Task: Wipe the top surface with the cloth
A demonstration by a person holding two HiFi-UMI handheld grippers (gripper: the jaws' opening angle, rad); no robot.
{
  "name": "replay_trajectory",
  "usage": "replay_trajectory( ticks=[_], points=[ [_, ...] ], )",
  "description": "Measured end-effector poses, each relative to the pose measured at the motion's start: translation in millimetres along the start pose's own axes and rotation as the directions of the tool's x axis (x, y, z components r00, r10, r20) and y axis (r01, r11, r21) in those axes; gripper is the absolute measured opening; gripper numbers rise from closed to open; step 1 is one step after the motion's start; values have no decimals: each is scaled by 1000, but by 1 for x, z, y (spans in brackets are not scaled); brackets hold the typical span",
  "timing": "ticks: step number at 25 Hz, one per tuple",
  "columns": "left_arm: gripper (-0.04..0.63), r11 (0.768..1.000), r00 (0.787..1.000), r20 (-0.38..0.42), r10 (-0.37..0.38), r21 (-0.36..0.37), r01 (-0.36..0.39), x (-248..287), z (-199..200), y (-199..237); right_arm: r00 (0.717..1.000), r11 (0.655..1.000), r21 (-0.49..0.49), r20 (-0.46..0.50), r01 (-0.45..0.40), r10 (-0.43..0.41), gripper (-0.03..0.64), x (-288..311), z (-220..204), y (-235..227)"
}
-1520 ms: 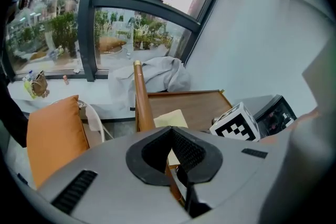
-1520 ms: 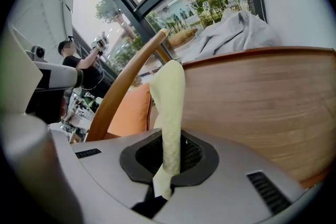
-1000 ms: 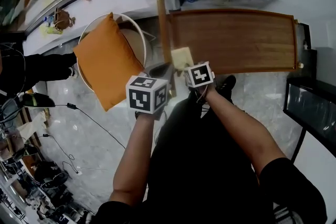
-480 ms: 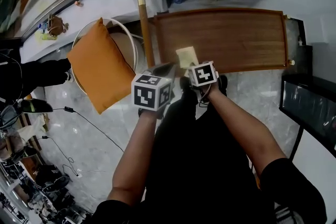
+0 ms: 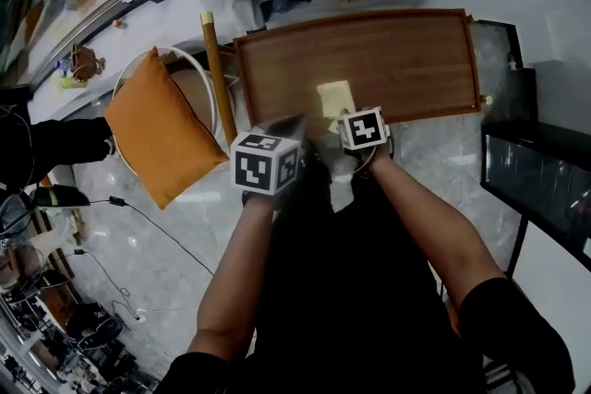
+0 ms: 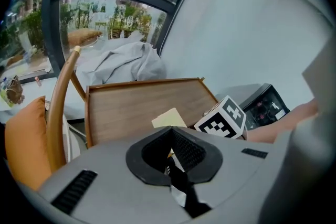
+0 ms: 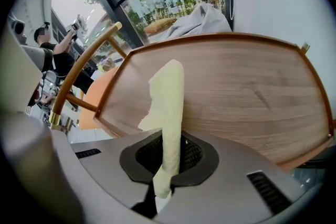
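Over the last second the right gripper (image 5: 340,113) has carried the cloth (image 5: 335,97) along the near edge of the wooden top (image 5: 406,51), from its left corner to nearer its middle. The left gripper (image 5: 294,126), earlier in front of the chair post (image 5: 217,74), now sits in front of the top's left part. The whole scene has slid toward the left of the frame. The orange cushion (image 5: 152,138) has dropped lower left, and the post now leans more.
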State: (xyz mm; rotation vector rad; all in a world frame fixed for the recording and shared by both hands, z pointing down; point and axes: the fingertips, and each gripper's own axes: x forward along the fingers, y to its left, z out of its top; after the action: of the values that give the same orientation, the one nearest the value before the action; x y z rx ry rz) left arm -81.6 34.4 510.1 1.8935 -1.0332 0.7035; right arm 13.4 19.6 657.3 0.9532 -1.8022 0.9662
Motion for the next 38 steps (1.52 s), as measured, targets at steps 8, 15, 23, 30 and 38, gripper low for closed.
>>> replay_trajectory(
  ticks=[8, 15, 23, 30, 38],
  points=[
    [11, 999, 1000, -9, -25, 24, 26, 29, 13, -41, 999, 999, 35, 11, 36, -36, 32, -20, -9, -60],
    [11, 999, 999, -14, -33, 35, 34, 48, 23, -64, 998, 997, 50, 15, 54, -55, 32, -34, -13, -98],
    [11, 998, 999, -17, -47, 43, 47, 69, 34, -90, 997, 994, 75, 24, 76, -78, 32, -50, -21, -142],
    [11, 997, 998, -22, -61, 53, 62, 88, 41, -112, 993, 988, 115, 38, 107, -113, 32, -67, -26, -186],
    [11, 996, 997, -28, -66, 63, 67, 102, 45, -128, 984, 975, 161, 60, 155, -167, 32, -85, -29, -241]
  ],
)
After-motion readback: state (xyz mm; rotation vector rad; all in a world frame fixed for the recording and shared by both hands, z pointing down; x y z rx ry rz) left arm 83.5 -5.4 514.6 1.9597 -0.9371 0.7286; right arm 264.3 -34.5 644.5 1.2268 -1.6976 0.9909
